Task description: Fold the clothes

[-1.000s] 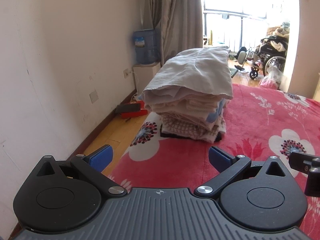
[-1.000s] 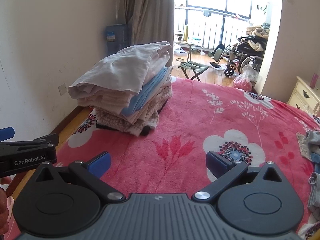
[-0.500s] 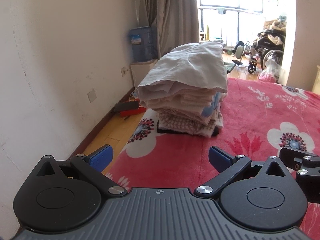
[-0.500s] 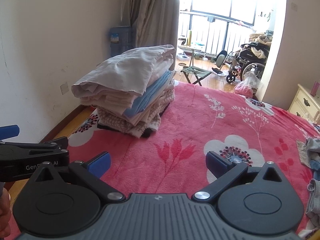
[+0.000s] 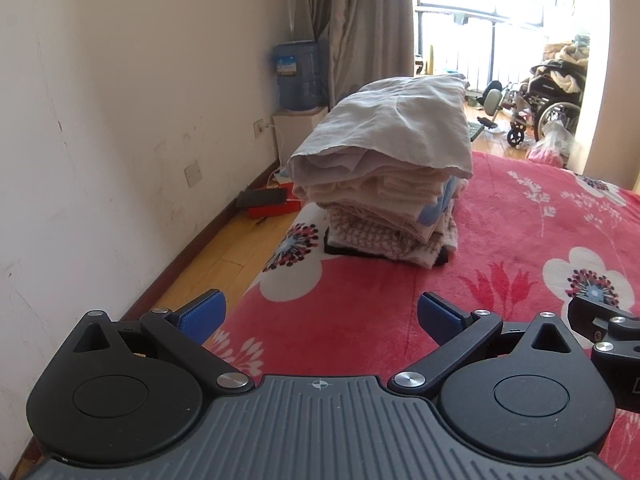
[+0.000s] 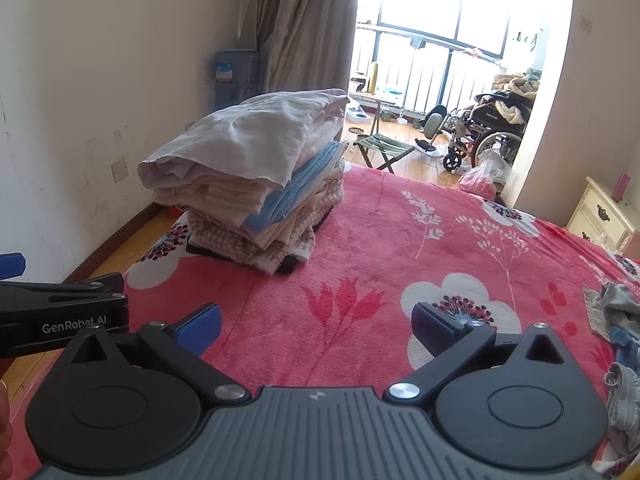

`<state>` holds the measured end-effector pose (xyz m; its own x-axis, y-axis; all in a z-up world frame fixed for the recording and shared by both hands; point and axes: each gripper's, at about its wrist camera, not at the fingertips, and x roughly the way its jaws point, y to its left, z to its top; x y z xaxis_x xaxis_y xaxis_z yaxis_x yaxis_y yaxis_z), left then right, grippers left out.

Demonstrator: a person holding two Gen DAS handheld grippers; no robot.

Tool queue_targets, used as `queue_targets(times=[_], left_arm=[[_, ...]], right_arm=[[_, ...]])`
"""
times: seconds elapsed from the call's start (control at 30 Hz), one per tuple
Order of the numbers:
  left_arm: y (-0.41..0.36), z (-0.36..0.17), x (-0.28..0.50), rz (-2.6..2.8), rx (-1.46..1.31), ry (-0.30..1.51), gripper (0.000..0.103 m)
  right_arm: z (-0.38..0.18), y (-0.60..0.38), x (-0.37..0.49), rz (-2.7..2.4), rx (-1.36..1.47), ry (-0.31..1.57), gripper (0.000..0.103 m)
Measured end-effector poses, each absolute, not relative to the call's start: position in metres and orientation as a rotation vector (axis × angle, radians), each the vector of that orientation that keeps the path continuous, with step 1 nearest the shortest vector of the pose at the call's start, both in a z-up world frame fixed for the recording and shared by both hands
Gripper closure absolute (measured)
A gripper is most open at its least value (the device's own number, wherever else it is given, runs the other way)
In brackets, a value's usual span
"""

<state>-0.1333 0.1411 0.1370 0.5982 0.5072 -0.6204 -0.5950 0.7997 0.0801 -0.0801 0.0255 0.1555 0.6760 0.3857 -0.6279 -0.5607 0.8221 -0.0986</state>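
Observation:
A stack of folded clothes (image 5: 384, 184) (image 6: 256, 172), topped by a pale grey-beige garment, rests on the red flowered blanket (image 5: 520, 240) (image 6: 400, 248) near the bed's left edge. My left gripper (image 5: 322, 314) is open and holds nothing, well short of the stack. Just as wide open and bare, my right gripper (image 6: 316, 326) hovers over the blanket to the right of the stack. Loose unfolded garments (image 6: 618, 320) lie at the right edge of the right wrist view. The left gripper's body (image 6: 60, 312) shows at the lower left there.
A cream wall (image 5: 120, 120) and a strip of wooden floor (image 5: 224, 256) run left of the bed. A water dispenser (image 5: 298, 80), a curtain (image 5: 360, 20), a folding stool (image 6: 384, 148), a wheelchair (image 6: 492, 128) and a cream nightstand (image 6: 604, 216) stand beyond.
Both grippers have drawn back a little from the stack and tilted upward; the stack sits lower and slightly farther in both views. Jaws stay wide apart.

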Motion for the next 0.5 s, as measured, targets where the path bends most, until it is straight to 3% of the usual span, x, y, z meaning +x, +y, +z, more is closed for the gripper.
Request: queue_targets(times=[0.5], left_arm=[[0.1491, 0.1416, -0.1390, 0.672, -0.156, 0.654, 0.000]], right_arm=[[0.1553, 0.0286, -0.0875, 0.553, -0.327, 0.619, 0.000]])
